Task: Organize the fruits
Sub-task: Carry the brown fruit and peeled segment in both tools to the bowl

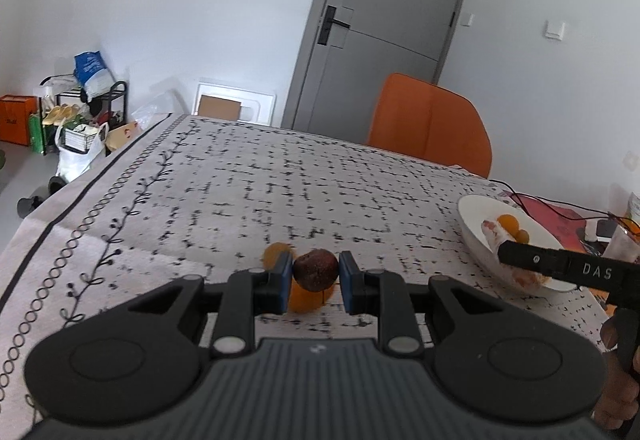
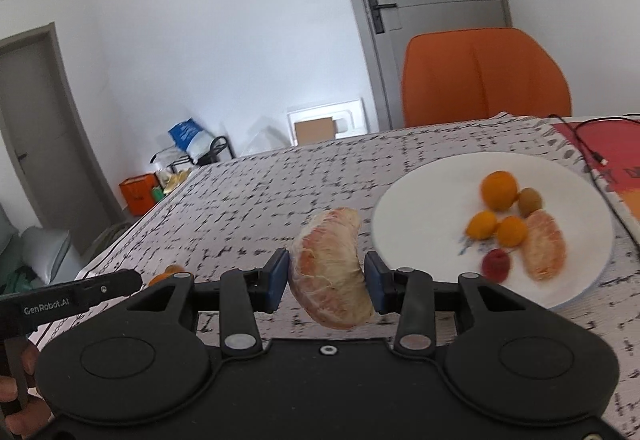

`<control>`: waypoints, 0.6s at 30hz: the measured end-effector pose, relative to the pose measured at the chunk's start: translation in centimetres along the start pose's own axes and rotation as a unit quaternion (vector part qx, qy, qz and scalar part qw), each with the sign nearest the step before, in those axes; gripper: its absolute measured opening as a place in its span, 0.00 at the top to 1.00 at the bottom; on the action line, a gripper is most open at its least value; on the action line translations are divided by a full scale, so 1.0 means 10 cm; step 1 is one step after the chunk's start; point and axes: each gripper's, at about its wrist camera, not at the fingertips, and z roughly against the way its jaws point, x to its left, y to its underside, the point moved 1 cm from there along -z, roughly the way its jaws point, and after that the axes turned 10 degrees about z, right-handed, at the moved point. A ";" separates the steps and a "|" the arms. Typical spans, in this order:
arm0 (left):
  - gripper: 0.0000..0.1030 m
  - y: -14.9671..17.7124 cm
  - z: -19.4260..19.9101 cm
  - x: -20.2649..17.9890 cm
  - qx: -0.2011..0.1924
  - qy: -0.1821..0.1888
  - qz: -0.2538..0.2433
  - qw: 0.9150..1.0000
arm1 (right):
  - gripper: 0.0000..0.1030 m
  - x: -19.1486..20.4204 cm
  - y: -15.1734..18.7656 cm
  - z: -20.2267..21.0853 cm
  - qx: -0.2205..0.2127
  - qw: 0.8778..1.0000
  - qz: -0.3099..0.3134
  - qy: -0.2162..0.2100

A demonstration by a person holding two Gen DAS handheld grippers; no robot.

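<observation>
We hold two grippers above the counter (image 1: 280,176), which carries a patterned cloth. The left gripper (image 1: 315,274) is clamped on one small dark red-brown fruit (image 1: 315,269), lifted clear of the cloth. Under and behind it, two small orange fruits (image 1: 306,298) lie on the cloth, partly hidden by the blue pads and the held fruit. The right gripper (image 2: 327,274) is clamped on one peeled pomelo segment (image 2: 330,272), held in the air just left of the white plate (image 2: 420,192).

The plate sits at the right of the counter. We count six pieces on it: three orange fruits (image 2: 499,189), one olive-brown fruit (image 2: 530,201), one red berry-like fruit (image 2: 496,265) and one further peeled segment (image 2: 546,246). In the left wrist view the right gripper's body crosses the plate's near rim and covers part of its contents.

A black cable (image 2: 588,144) runs over a red mat (image 2: 612,148) just beyond the plate. One orange chair (image 2: 486,76) stands at the far edge, with one grey door (image 1: 384,24) behind it. Bags and a black rack (image 1: 84,112) stand on the floor to the left.
</observation>
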 end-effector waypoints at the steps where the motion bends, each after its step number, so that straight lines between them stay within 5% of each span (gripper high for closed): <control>1: 0.77 0.01 -0.01 -0.03 0.001 0.001 -0.002 1.000 | 0.62 -0.05 0.00 0.02 -0.002 1.000 -0.003 0.004; 18: 0.77 0.06 -0.19 -0.38 0.013 0.015 -0.034 0.999 | 0.62 -0.55 0.04 0.02 -0.009 0.999 -0.031 0.035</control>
